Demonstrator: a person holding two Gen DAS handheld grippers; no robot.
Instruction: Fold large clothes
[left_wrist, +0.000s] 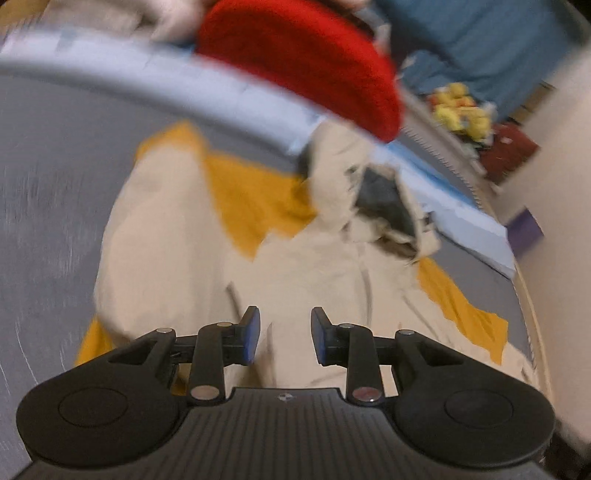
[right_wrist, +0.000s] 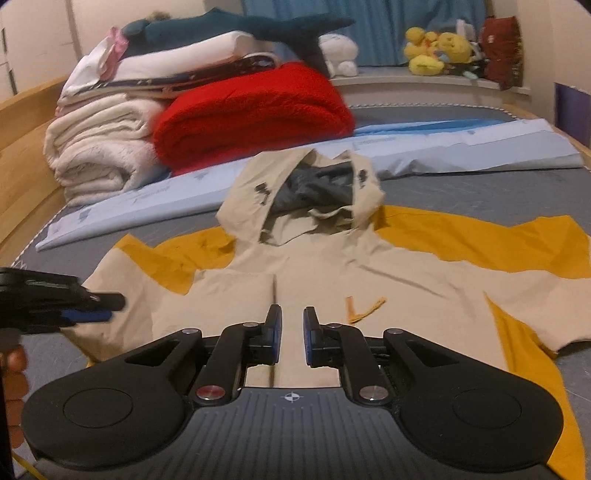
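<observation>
A beige and mustard-yellow hooded jacket (right_wrist: 332, 273) lies spread front-up on the grey bed, hood (right_wrist: 314, 195) toward the far side, sleeves out to both sides. It also shows in the left wrist view (left_wrist: 295, 266), blurred. My right gripper (right_wrist: 292, 338) hovers over the jacket's lower front by the zip, jaws a little apart, empty. My left gripper (left_wrist: 285, 338) is open and empty above the jacket's lower left part; it also appears at the left edge of the right wrist view (right_wrist: 92, 308), over the left sleeve.
A folded red blanket (right_wrist: 255, 110) and a stack of folded white bedding (right_wrist: 107, 147) sit behind the jacket. A light blue folded sheet (right_wrist: 461, 147) runs across the bed. Yellow plush toys (right_wrist: 432, 51) stand on a far ledge. A wooden bed frame (right_wrist: 22, 147) borders the left.
</observation>
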